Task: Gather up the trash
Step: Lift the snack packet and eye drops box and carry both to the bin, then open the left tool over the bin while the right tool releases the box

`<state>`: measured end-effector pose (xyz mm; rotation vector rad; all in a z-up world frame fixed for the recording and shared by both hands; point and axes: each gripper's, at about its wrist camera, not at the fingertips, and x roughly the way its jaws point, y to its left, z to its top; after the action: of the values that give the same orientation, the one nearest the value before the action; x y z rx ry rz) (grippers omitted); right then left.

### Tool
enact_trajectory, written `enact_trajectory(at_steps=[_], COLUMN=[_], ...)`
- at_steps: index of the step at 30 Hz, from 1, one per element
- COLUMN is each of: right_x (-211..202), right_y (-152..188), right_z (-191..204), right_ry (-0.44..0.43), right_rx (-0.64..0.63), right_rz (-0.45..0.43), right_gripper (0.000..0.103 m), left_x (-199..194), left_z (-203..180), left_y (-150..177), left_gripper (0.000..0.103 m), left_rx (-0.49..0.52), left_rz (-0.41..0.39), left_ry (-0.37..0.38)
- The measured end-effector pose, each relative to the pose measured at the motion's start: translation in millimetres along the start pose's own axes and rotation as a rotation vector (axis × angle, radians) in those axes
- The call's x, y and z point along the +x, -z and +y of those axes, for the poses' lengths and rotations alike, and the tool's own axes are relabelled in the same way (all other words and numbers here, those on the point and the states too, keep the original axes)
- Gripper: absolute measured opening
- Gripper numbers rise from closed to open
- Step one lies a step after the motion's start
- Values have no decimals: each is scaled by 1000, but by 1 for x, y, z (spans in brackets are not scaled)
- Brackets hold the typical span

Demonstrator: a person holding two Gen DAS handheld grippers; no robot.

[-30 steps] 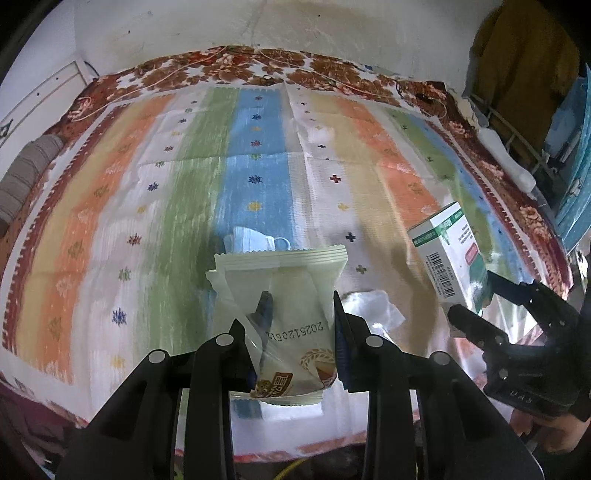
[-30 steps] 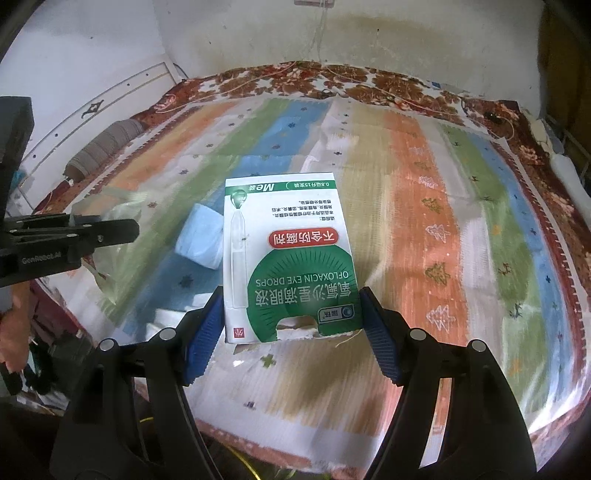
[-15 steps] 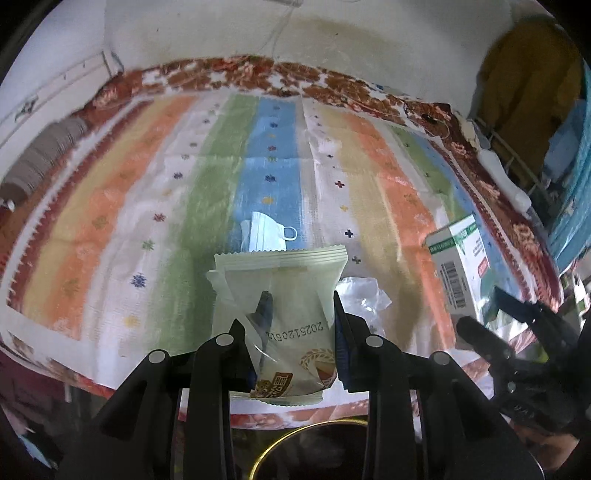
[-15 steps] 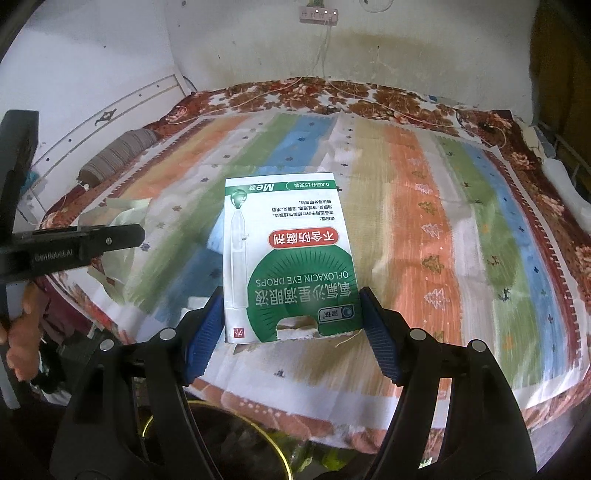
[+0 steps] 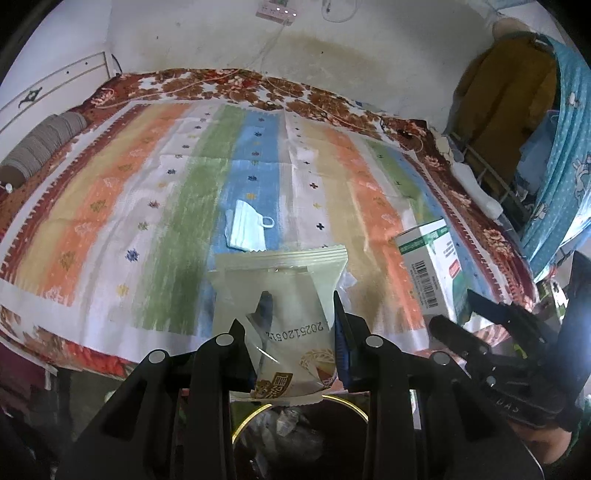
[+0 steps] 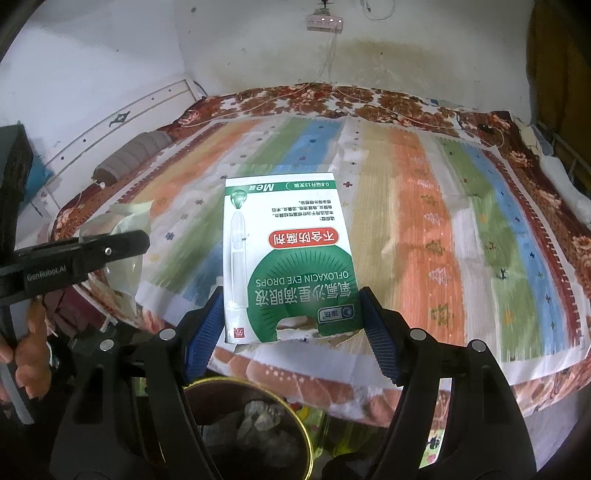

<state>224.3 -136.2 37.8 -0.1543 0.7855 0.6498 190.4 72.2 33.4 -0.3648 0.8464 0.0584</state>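
Observation:
My left gripper (image 5: 291, 332) is shut on a pale snack wrapper (image 5: 284, 291) and holds it above a dark bin with a gold rim (image 5: 295, 435) that has crumpled trash inside. My right gripper (image 6: 291, 314) is shut on a green and white eye drops box (image 6: 288, 258), held over the same bin (image 6: 251, 424). The box also shows at the right of the left wrist view (image 5: 428, 266). The left gripper and wrapper (image 6: 114, 236) show at the left of the right wrist view. A blue face mask (image 5: 247, 229) lies on the striped bedspread (image 5: 147, 206).
The bed fills the view ahead, its near edge just beyond the bin. A grey rolled cushion (image 5: 37, 147) lies at the far left. Clothes and a blue curtain (image 5: 554, 147) hang at the right. A wall with a power strip (image 6: 325, 18) stands behind.
Both grippers have pulled back from the bed with their items. The bed edge and the bin below have come into view under both.

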Motion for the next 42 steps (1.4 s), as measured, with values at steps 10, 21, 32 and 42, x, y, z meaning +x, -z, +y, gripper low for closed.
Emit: enact_trajectory(at_steps=[10, 21, 32, 42], right_x=[-28, -43, -49, -38], right_y=[29, 63, 93, 124], right_z=[4, 16, 19, 36], right_ry=[5, -3, -8, 1], right_rx=[5, 4, 32, 1], right_rz=[-24, -6, 28, 113], right_gripper=[67, 67, 67, 67], left_x=[-16, -26, -25, -20], left_z=[-15, -9, -2, -3], left_y=[28, 57, 92, 113], left_gripper=[30, 30, 30, 31], left_rx=[39, 12, -45, -55], left_rz=[-14, -3, 48, 100], left_ry=[46, 67, 91, 102])
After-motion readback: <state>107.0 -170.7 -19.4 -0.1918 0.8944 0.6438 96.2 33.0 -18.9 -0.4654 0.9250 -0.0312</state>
